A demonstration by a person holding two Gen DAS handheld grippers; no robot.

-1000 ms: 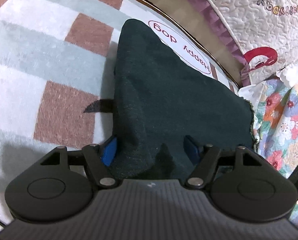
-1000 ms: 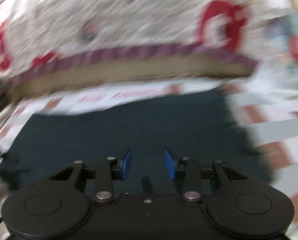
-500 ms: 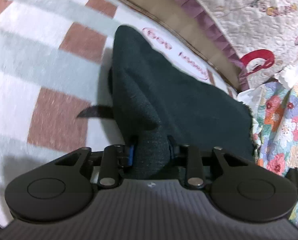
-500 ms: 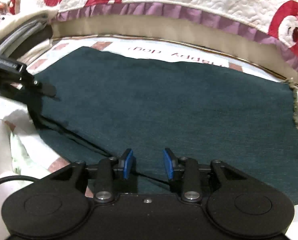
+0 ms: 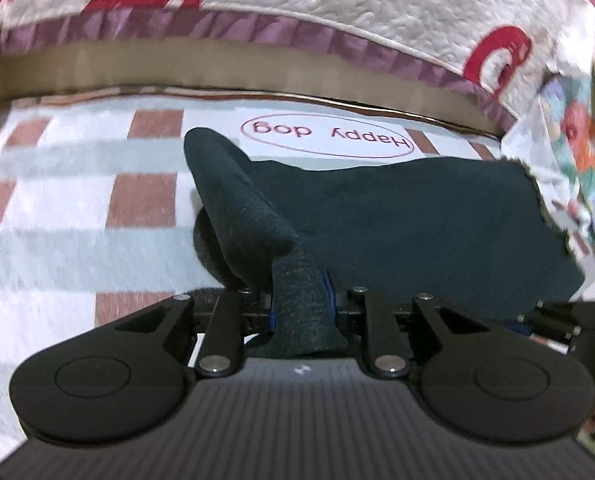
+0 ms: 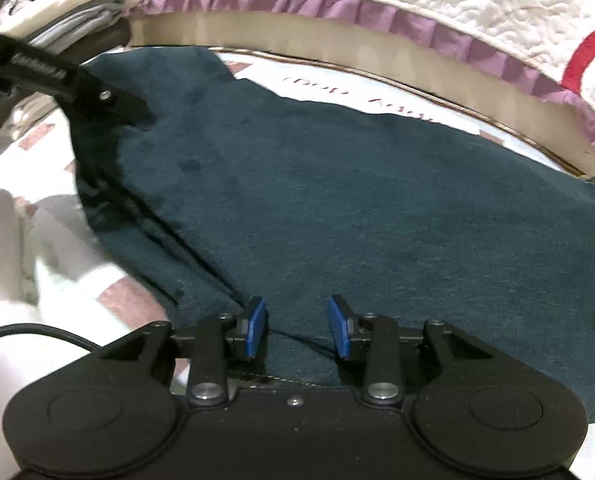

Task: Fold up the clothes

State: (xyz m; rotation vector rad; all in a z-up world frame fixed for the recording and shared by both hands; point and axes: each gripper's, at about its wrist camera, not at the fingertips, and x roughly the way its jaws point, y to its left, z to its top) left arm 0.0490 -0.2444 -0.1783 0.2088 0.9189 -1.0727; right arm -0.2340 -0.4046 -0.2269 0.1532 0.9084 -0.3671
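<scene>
A dark teal garment (image 5: 409,216) lies on a checked blanket (image 5: 57,208) with a "Happy dog" label. My left gripper (image 5: 300,304) is shut on a bunched corner of the garment and lifts it, so a fold rises to the left. In the right wrist view the garment (image 6: 377,208) spreads flat. My right gripper (image 6: 296,330) is open, its blue pads low over the garment's near edge, a fold line running between them. The left gripper (image 6: 77,88) shows at the garment's far left corner.
A quilted cover with red prints and purple trim (image 5: 337,28) hangs over a tan bed edge (image 5: 217,68) behind the blanket. Floral fabric (image 5: 585,128) lies at the right. White cloth (image 6: 13,248) and a black cable (image 6: 37,332) lie at the left.
My left gripper closed on the garment's corner and swung round to face the bed edge, lifting the fold. My right gripper steadied and moved low over the near edge, still open.
</scene>
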